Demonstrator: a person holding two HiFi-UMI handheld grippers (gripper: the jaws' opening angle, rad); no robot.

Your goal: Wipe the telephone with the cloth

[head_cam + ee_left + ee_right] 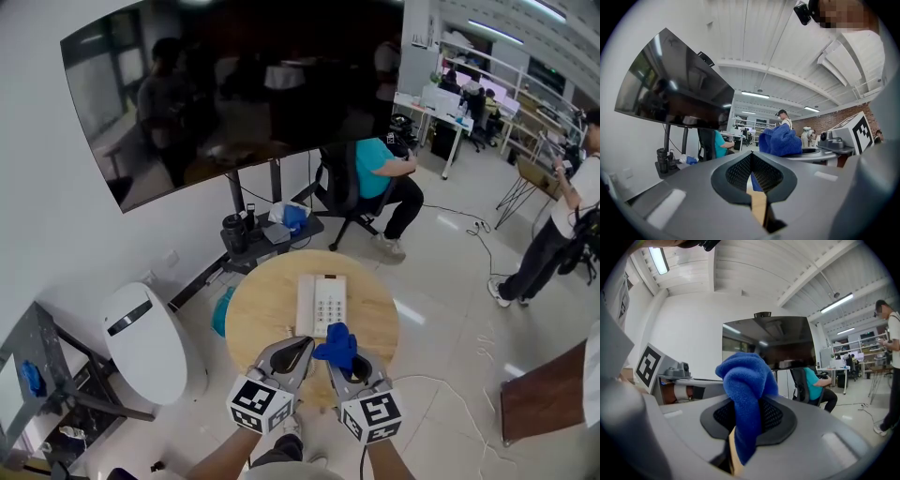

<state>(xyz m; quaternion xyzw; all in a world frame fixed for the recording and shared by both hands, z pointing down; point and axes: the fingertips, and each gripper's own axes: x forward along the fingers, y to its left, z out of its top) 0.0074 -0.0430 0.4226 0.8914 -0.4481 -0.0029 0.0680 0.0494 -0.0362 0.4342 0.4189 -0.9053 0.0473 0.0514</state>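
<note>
On the round wooden table (251, 323) the white telephone (322, 305) lies flat at the centre. Just near of it, my right gripper (339, 362) is clamped on the blue cloth (337, 343); my left gripper (302, 349) sits alongside, jaws together and empty.

Open office, desks (439, 101), wall screen (234, 84)

Head view, centre frame: I've got the table (248, 323) with the telephone (322, 305) lying on its middle. My left gripper (303, 343) and right gripper (337, 364) sit side by side over the table's near edge, lower centre. The cloth (337, 345) is between the right one's jaws, at the telephone's near end. Screen (234, 84) upper left, behind the table. Seated person (380, 169) beyond it, above centre. Floor unit (145, 342) left of the table.
</note>
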